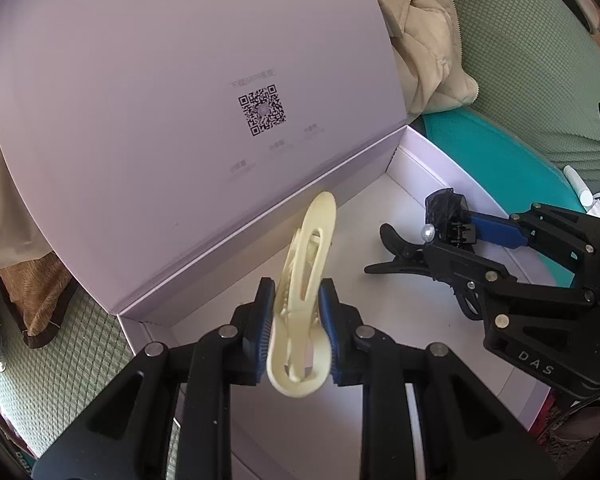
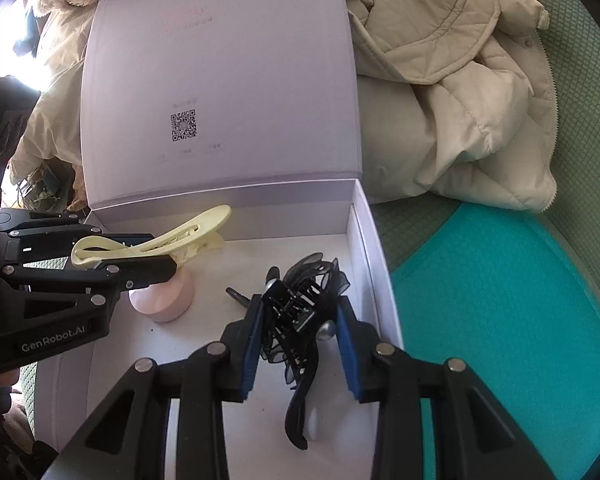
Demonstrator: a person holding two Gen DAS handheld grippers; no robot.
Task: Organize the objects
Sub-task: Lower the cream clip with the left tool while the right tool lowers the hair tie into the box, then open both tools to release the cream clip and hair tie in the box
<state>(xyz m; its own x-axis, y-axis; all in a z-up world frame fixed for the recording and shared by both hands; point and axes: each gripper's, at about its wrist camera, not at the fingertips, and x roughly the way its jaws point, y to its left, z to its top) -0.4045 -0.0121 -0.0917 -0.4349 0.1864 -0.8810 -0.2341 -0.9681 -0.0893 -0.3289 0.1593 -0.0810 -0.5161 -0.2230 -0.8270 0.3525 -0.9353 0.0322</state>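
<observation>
A cream hair clip (image 1: 308, 276) stands upright in my left gripper (image 1: 296, 320), whose blue pads are shut on its hinge end. It hangs just above the floor of an open pale lilac box (image 1: 380, 216), near the back wall. A black hair clip (image 2: 296, 312) with a gauze bow and a pearl sits between the pads of my right gripper (image 2: 300, 332), which is shut on it low over the box's right side. In the right wrist view, my left gripper (image 2: 160, 250) carries the cream clip (image 2: 188, 228) at the left. My right gripper (image 1: 448, 236) holds the black clip (image 1: 404, 252).
The box lid (image 2: 220, 80) stands upright behind, with a QR code on it. A pink round case (image 2: 162, 296) rests on the box floor at the left. A beige quilted jacket (image 2: 460, 80) and a teal cushion (image 2: 500, 300) lie to the right on green quilted fabric (image 1: 540, 60).
</observation>
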